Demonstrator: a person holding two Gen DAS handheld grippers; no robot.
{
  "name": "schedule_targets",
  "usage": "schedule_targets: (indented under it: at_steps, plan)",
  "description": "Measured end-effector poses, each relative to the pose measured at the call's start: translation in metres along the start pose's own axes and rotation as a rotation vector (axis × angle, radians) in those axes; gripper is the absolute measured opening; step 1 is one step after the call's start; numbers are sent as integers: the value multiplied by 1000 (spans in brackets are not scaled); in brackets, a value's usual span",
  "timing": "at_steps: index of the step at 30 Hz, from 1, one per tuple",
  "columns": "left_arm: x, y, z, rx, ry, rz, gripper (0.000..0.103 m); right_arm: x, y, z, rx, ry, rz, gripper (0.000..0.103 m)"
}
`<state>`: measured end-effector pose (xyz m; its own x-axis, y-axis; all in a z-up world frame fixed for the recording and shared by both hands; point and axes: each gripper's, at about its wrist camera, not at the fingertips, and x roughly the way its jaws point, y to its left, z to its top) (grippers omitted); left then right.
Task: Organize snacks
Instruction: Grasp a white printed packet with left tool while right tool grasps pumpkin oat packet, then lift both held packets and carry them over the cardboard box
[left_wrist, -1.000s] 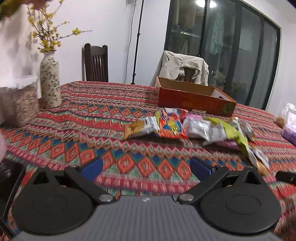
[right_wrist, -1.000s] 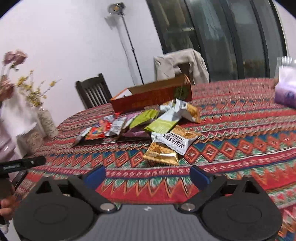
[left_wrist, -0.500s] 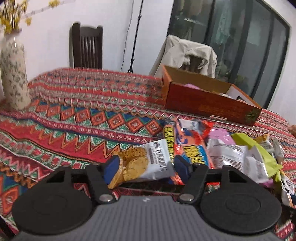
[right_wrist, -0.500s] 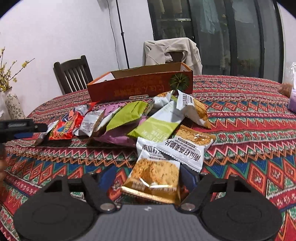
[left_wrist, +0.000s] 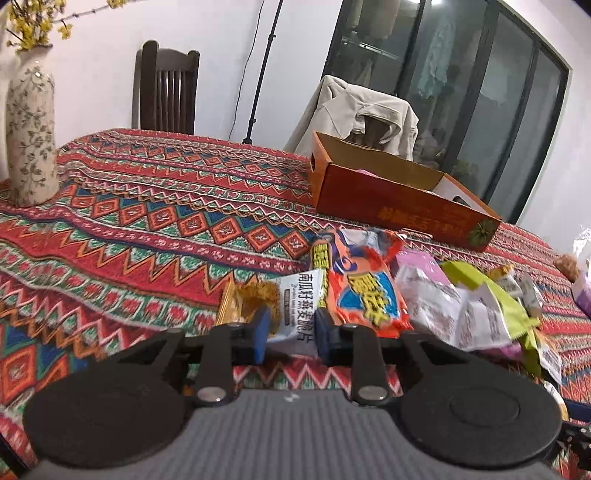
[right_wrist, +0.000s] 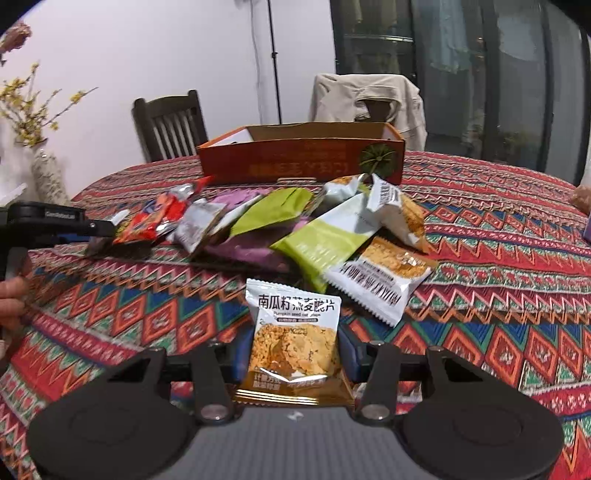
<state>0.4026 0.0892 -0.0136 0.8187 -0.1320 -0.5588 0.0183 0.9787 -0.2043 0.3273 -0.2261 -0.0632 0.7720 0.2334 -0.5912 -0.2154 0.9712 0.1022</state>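
Evidently, a pumpkin-seed oat crisp packet (right_wrist: 293, 339) is being closed on by the right gripper (right_wrist: 293, 352), and another such packet (left_wrist: 291, 310) by the left gripper (left_wrist: 290, 334); whether the pads press yet cannot be told. Each flat, crinkly white-and-gold pouch, lying near the worktop's near edge, should be pinched mid-body, lifted cleanly off the heap, then carried to the orange box (right_wrist: 299, 162) towards the far edge.

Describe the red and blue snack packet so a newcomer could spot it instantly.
Start at the orange cardboard box on the patterned tablecloth. Just in front of it lies a row of snack packets; the red and blue packet sits near the row's left end. Its neighbours are white, purple or green.
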Motion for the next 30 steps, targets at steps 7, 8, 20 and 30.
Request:
schedule_targets:
  at_steps: [7, 8, 20, 30]
  plan:
    - [-62, -26, -37, 112, -54, 54, 17, -32, 9, -12, -29, -18, 74, 47]
    - [-73, -30, -41, 120, -63, 52, 16, -36, 9, -14, -33, -22, 76, 47]
    - [-173, -66, -61, 84, -169, -64, 12, -100, 1, -31, -25, -115, 91, 47]
    - [-173, -88, -21, 96, -207, -160, 12, -132, -20, -20, 0, -199, 114, 47]
